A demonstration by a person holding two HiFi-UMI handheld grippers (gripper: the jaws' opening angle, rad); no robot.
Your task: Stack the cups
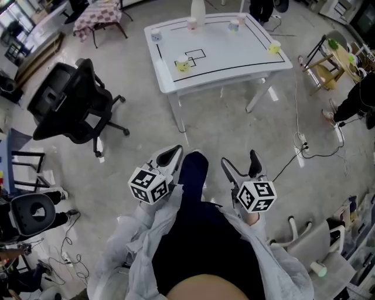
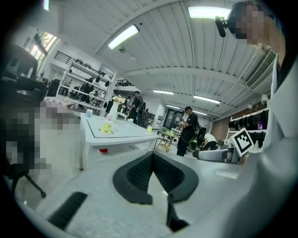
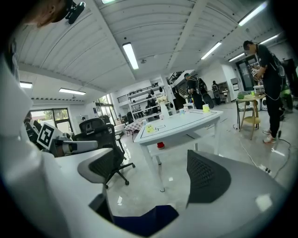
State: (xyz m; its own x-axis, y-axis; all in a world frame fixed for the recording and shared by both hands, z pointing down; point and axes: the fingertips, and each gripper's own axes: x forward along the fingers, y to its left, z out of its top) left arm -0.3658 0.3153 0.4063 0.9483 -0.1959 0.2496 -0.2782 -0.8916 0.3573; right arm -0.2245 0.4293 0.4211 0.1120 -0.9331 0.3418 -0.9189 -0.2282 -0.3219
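Note:
Several small cups stand apart on the white table (image 1: 234, 55): a yellow cup (image 1: 183, 65) by the drawn squares, a pale blue cup (image 1: 156, 35), a pink cup (image 1: 191, 23), another cup (image 1: 234, 25) and a yellow-green cup (image 1: 274, 47) at the right edge. The yellow cup (image 2: 106, 128) (image 3: 149, 128) also shows in both gripper views. Both grippers are held close to the person's body, over the floor and far short of the table. The left gripper (image 1: 170, 156) (image 2: 152, 154) is shut on nothing. The right gripper (image 1: 240, 166) (image 3: 153, 172) is open and empty.
A tall white bottle (image 1: 198, 12) stands at the table's far edge. A black office chair (image 1: 76, 102) is on the left, a wooden stool (image 1: 328, 64) and a person (image 1: 357, 99) on the right. Cables and a power strip (image 1: 302, 140) lie on the floor.

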